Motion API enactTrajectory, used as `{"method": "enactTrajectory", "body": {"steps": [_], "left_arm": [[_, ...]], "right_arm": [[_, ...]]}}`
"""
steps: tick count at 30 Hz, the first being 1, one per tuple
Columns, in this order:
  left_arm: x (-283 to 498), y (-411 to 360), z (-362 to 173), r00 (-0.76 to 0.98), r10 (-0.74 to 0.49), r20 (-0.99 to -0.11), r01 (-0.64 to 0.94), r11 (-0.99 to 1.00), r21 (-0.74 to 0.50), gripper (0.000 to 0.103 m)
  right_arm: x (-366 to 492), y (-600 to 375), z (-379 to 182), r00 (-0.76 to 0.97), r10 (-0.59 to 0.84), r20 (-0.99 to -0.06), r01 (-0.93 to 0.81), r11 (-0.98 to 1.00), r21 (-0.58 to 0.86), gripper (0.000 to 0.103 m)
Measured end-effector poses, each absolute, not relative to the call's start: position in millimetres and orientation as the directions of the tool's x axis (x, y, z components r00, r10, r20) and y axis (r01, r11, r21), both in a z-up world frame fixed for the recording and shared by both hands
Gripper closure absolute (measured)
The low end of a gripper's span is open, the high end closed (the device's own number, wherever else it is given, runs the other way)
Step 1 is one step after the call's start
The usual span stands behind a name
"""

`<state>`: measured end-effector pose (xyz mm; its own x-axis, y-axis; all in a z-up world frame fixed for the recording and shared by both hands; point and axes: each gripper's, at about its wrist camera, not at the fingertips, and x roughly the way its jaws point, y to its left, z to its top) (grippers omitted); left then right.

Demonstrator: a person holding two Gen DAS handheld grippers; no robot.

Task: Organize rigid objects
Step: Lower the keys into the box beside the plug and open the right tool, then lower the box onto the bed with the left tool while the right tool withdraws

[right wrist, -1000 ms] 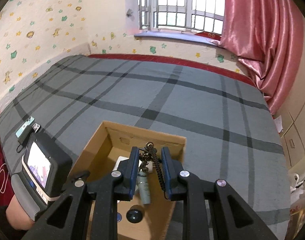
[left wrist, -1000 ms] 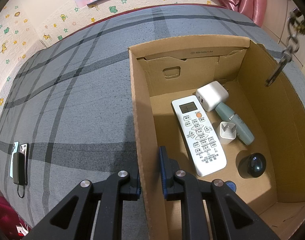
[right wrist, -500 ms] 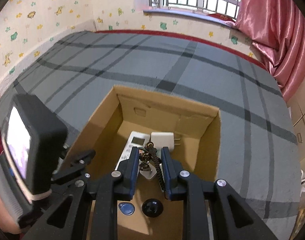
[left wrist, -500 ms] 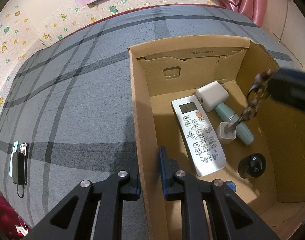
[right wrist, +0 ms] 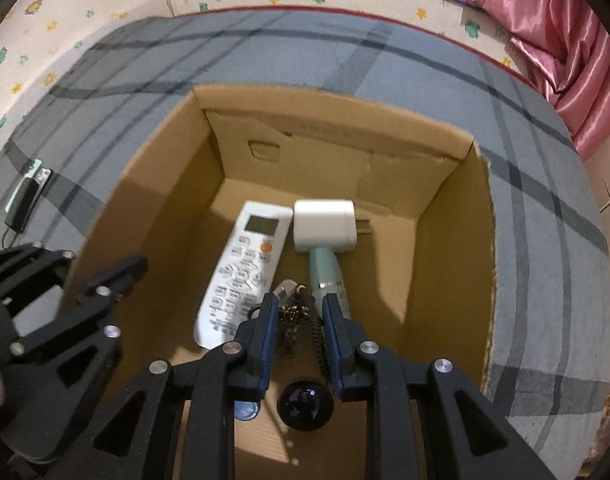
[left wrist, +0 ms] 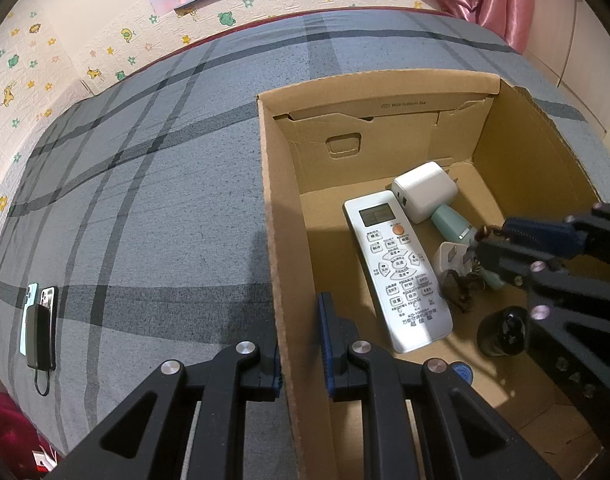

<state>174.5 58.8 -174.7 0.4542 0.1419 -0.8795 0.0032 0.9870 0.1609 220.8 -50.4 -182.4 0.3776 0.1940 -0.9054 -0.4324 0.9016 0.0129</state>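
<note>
Your right gripper (right wrist: 297, 316) is down inside the box (right wrist: 453, 248), its pads (right wrist: 269, 322) a little apart with the keychain (right wrist: 295, 314) hanging between them; whether they press on it cannot be told. Its dark chain trails down beside the remote (left wrist: 397, 268), over the small plug (left wrist: 449, 258). Just past your fingertips lies the mint bottle (right wrist: 325, 268), its far end under the white charger (right wrist: 325, 226). Below your fingers a black round cap (right wrist: 303, 404) sits on the box floor, with a blue disc (right wrist: 247, 410) beside it. Your left gripper (left wrist: 299, 344) straddles the box's left wall (left wrist: 277, 240), pinching it, one finger (left wrist: 329, 344) inside and the other outside. Out on the grey plaid bedspread (left wrist: 145, 200), well apart from the box, lie two phones (left wrist: 39, 320).
</note>
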Motion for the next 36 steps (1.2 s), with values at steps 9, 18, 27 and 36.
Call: {"method": "enactTrajectory", "body": {"steps": [9,18,27,36], "left_arm": [[174.6,59.2,-173.8,0.456,0.147,-0.878,0.005,0.986,0.168,0.087],[173.8,56.6,-174.2,0.457,0.150,-0.877,0.005,0.985,0.172,0.087],[173.5,57.4,-173.7,0.456,0.150,-0.877,0.004,0.985,0.170,0.087],[174.1,57.4,-173.1,0.454,0.149,-0.878,0.003,0.986,0.169,0.087]], "right_arm": [[222.8,-51.0,-187.9,0.360,0.193,-0.913,-0.426,0.904,0.023,0.079],[222.4,-52.2,-185.8,0.372,0.205,-0.905,-0.424,0.905,0.031,0.078],[219.9,-55.2,-166.4,0.420,0.214,-0.882,-0.414,0.910,0.023,0.064],[212.9,-60.9,-144.6,0.465,0.225,-0.856,-0.398,0.917,0.024,0.055]]}}
